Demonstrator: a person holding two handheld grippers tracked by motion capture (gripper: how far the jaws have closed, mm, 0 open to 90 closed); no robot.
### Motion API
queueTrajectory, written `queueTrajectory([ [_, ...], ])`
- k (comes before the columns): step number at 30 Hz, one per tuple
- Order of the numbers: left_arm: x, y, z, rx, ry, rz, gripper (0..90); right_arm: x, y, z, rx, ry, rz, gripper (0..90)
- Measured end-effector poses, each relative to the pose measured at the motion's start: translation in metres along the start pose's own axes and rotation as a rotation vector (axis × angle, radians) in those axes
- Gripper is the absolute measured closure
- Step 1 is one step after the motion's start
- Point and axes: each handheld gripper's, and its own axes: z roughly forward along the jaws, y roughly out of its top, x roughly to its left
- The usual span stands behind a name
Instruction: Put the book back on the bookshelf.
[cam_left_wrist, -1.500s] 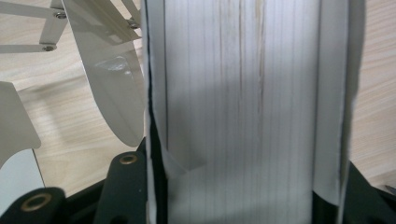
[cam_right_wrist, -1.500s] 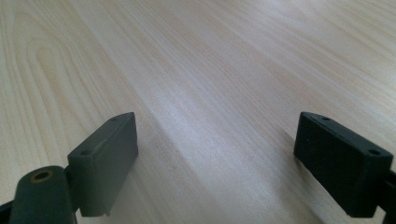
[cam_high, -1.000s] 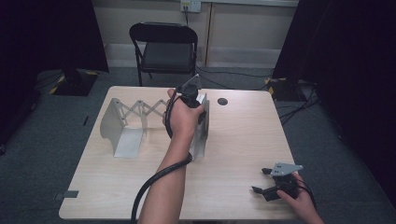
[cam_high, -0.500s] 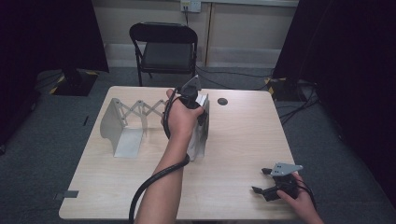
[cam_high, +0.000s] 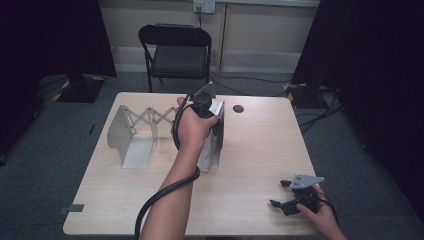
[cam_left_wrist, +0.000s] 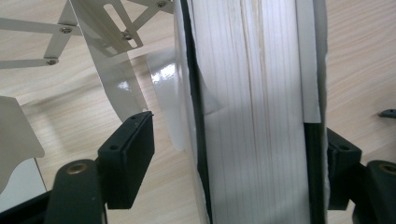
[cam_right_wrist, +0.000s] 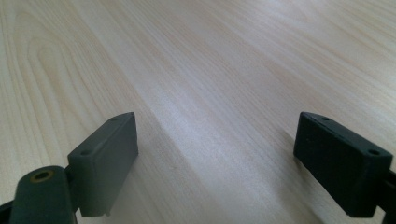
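— What's on the light wooden table (cam_high: 260, 150)?

— A pale grey metal expanding file rack (cam_high: 150, 132) with scissor-linked cross bars, standing on the left half. Its left end plate is curved and upright, with a flat foot lying on the table; the criss-cross bars run rightward from it toward the centre.

— And in the middle?

— A thick white book or binder (cam_high: 214, 142) standing upright on its edge, just at the right end of the rack. In the left gripper view its white page block (cam_left_wrist: 252, 107) has fine lines running along it, a thin dark strip down each side, and a glossy white cover that catches the light.

— Who holds it?

— The left gripper (cam_high: 207, 107) sits over its top edge, with a bare hand and forearm reaching in from below. In its own view the jaws straddle the book: the right one lies against the cover, the left one stands apart from it with table showing between, so they are spread, not clamped.

— The other one?

— The right gripper (cam_high: 286, 196) rests low near the table's front right corner, well apart from the book, its jaws wide with bare wood between them (a small dark round disc (cam_high: 238, 108) lies beyond the book, near the far edge)

— Behind the table?

— A black folding chair (cam_high: 177, 55) on grey carpet
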Motion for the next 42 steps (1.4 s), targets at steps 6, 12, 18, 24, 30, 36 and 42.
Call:
queueTrajectory([
  [6, 0.001, -0.003, 0.002, 0.004, -0.008, 0.009, 25.3, 0.0, 0.0, 0.0, -0.001, -0.001, 0.001, 13.1],
  [12, 0.001, -0.007, 0.001, 0.0, -0.021, 0.02, 26.8, 0.0, 0.0, 0.0, -0.001, 0.0, 0.002, 13.1],
  [18, 0.003, -0.009, -0.002, 0.001, -0.031, 0.027, 25.6, 0.0, 0.0, 0.0, -0.001, -0.001, 0.001, 13.2],
  [24, 0.003, -0.013, -0.002, 0.005, -0.038, 0.04, 24.0, 0.0, 0.0, 0.0, -0.001, 0.0, 0.001, 13.1],
  [30, 0.004, -0.014, -0.003, 0.009, -0.036, 0.063, 23.0, 0.0, 0.0, 0.0, -0.001, 0.0, 0.0, 13.1],
  [36, 0.002, -0.017, -0.004, -0.005, -0.044, 0.068, 22.8, 0.0, 0.0, 0.0, -0.001, 0.0, 0.001, 13.1],
  [42, 0.005, -0.02, -0.003, 0.002, -0.053, 0.083, 22.2, 0.0, 0.0, 0.0, -0.001, 0.0, 0.0, 13.1],
])
